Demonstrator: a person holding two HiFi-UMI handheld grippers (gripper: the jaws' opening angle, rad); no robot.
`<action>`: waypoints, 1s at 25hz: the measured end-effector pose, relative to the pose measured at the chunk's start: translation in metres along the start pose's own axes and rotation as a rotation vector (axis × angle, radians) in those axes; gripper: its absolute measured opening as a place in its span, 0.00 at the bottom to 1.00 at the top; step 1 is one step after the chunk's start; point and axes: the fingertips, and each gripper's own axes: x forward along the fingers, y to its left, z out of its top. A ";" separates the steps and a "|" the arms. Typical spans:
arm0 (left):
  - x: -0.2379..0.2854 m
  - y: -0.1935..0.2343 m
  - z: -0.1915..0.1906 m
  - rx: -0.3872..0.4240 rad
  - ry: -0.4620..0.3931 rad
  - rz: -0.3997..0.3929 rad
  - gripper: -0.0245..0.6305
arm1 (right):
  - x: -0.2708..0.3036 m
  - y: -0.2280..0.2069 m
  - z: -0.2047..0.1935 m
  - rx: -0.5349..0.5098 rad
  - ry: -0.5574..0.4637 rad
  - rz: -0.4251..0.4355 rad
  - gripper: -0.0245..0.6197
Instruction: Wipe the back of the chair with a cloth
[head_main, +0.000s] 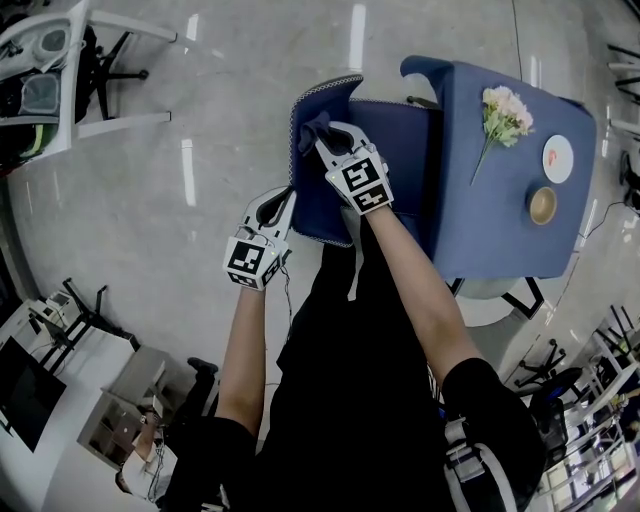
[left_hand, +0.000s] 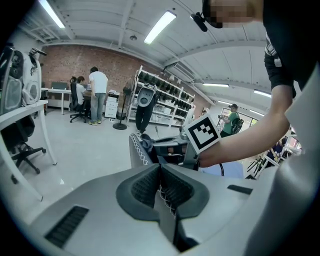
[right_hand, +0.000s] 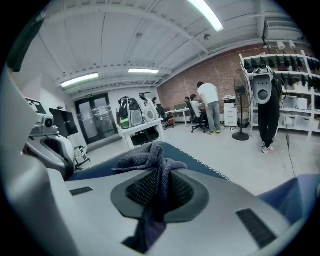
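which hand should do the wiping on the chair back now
Right. The right hand-held gripper is shut on the dark grey knitted cloth at the top of the blue upholstered chair back; the left hand-held gripper is clamped on that back's stitched edge.

Blue table (head_main: 480, 225) bears flower bunch (head_main: 503, 112), white plate (head_main: 558, 158), cup (head_main: 542, 204); standing fan (right_hand: 241, 90) farther off.
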 end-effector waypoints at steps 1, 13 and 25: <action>0.000 0.000 0.000 -0.002 -0.002 0.000 0.07 | 0.003 -0.004 0.001 -0.004 0.001 -0.004 0.13; 0.003 0.000 -0.002 -0.007 -0.012 0.001 0.07 | 0.024 -0.040 -0.004 -0.028 0.011 -0.008 0.14; 0.004 0.002 -0.004 0.001 -0.019 -0.002 0.07 | 0.036 -0.076 -0.023 -0.004 0.007 -0.079 0.14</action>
